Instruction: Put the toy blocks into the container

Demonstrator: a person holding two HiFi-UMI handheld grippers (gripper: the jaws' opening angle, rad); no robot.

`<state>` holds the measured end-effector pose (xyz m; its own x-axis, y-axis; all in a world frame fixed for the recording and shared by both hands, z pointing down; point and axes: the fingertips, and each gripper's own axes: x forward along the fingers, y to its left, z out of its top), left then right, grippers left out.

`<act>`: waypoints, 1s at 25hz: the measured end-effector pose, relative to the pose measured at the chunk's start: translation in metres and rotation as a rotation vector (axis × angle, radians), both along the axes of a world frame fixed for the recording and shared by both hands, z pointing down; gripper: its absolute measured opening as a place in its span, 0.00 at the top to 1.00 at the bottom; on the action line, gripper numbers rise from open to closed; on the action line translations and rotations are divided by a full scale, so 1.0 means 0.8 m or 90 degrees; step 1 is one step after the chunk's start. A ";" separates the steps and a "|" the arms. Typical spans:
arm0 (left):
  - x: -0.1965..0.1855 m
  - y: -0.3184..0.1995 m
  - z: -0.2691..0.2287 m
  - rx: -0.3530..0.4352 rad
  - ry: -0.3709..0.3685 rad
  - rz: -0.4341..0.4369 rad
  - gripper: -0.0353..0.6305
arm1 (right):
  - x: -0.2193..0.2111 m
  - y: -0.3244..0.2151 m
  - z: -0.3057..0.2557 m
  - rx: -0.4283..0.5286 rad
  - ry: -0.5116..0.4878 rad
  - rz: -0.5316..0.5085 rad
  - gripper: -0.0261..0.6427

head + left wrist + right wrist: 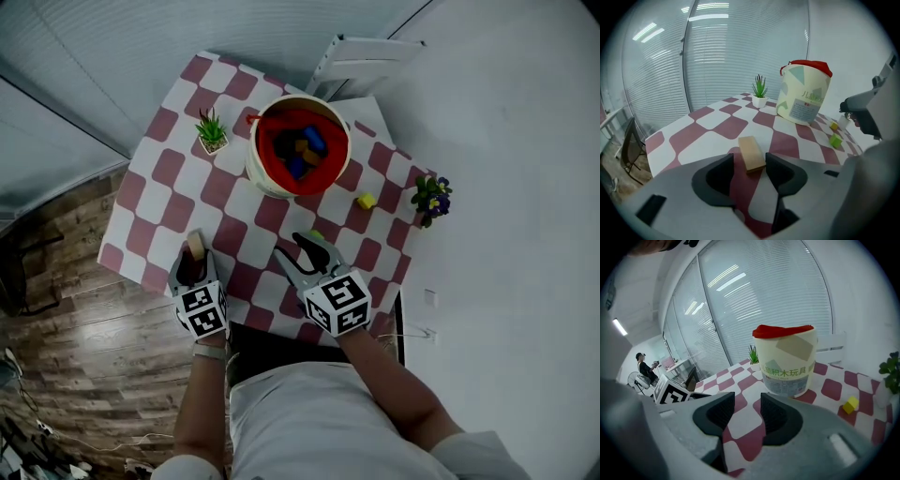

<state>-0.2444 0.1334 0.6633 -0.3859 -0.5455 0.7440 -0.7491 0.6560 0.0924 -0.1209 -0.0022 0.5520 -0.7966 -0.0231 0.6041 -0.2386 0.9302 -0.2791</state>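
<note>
Tan wooden block [751, 152] looks light and hard, so the left gripper [749, 160], jaws spread around it, should pinch its long sides, while the right gripper [747, 400] has its jaws apart and empty.

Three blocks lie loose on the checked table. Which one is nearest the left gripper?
The tan wooden block: its near end sits between the open jaws of the left gripper. The green block and the yellow block lie much farther away.

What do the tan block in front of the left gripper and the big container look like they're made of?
The tan block is likely unpainted wood: matt, pale even brown faces, crisp edges. The container is probably cardboard or thin plastic: smooth cream wall with printed shapes and a label.
</note>
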 end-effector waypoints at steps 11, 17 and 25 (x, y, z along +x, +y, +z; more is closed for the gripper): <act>-0.002 0.000 -0.003 -0.009 -0.015 0.026 0.76 | 0.021 -0.013 -0.017 0.015 0.001 0.049 0.70; -0.002 -0.025 -0.036 0.006 -0.043 0.079 0.76 | 0.036 -0.024 -0.034 0.023 -0.007 0.089 0.70; -0.001 -0.081 -0.112 0.061 -0.090 0.155 0.76 | 0.056 -0.037 -0.058 0.025 -0.026 0.153 0.70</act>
